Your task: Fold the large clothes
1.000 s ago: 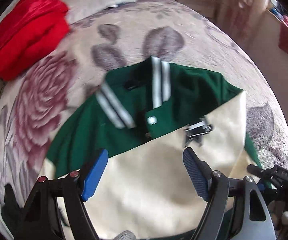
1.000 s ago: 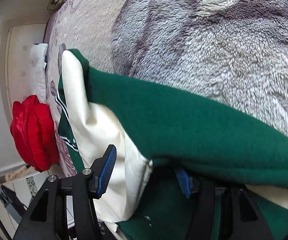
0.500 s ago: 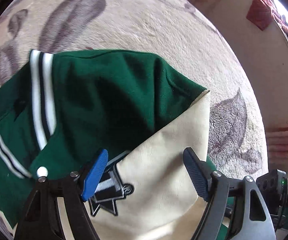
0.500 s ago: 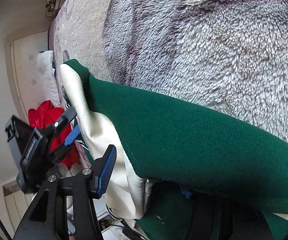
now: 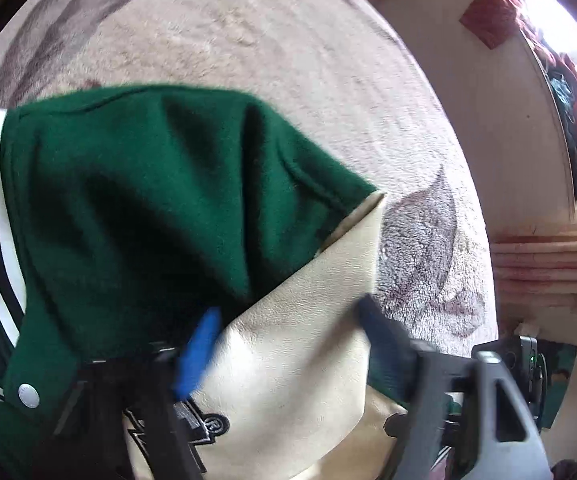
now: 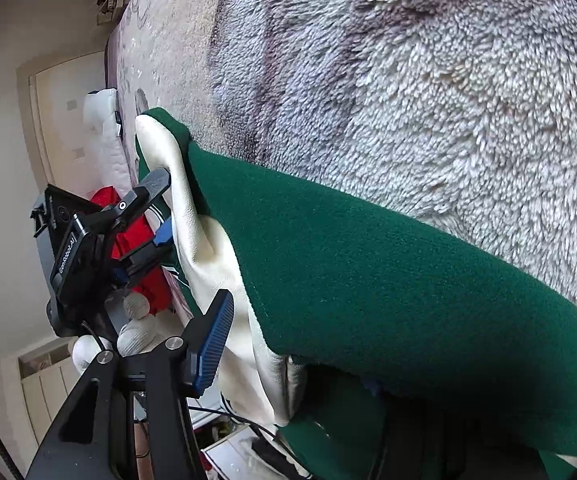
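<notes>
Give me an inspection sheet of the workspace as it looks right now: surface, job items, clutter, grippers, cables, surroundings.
Surface: fluffy floral-print blanket over a bed.
Job's things: green wool varsity jacket with cream leather sleeve folded over it.
Clutter: red garment beyond the jacket.
Grippers: left gripper closing, cream sleeve between its blue pads; right gripper has jacket fabric between its jaws, far pad hidden under green cloth.
Cables: thin black cable below the right gripper.
Surroundings: white door; white-gloved hand.
</notes>
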The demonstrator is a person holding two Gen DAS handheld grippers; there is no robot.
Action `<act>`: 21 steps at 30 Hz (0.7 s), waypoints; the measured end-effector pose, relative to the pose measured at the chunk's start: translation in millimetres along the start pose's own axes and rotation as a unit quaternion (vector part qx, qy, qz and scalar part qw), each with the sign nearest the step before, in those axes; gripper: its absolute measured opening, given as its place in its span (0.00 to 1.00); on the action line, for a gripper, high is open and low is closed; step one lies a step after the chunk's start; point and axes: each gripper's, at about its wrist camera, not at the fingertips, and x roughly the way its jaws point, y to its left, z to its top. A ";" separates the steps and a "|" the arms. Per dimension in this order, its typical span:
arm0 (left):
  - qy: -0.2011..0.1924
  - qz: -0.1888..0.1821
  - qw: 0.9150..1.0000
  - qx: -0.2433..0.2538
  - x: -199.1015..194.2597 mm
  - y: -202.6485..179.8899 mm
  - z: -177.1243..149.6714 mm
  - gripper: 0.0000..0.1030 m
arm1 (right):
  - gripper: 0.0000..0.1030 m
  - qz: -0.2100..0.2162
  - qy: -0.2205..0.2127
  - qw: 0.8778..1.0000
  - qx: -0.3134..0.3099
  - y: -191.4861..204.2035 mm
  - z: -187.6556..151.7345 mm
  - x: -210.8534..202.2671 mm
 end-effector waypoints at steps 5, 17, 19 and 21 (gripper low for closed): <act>-0.035 -0.016 0.999 0.012 -14.8 -4.3 -10.2 0.11 | 0.12 0.024 -0.032 0.999 0.000 -11.5 -1.7 -18.3; -0.095 -0.151 0.976 -0.123 -27.2 51.4 -43.6 0.09 | 0.04 -0.059 -0.112 0.991 -0.034 -14.9 0.5 -64.4; -0.116 -0.165 0.969 -0.142 -40.1 67.6 -51.1 0.08 | 0.04 -0.063 -0.113 0.991 -0.034 -14.3 3.3 -70.2; -0.134 -0.167 0.962 -0.172 -51.8 86.6 -56.7 0.06 | 0.04 -0.063 -0.111 0.991 -0.031 -17.0 6.4 -72.7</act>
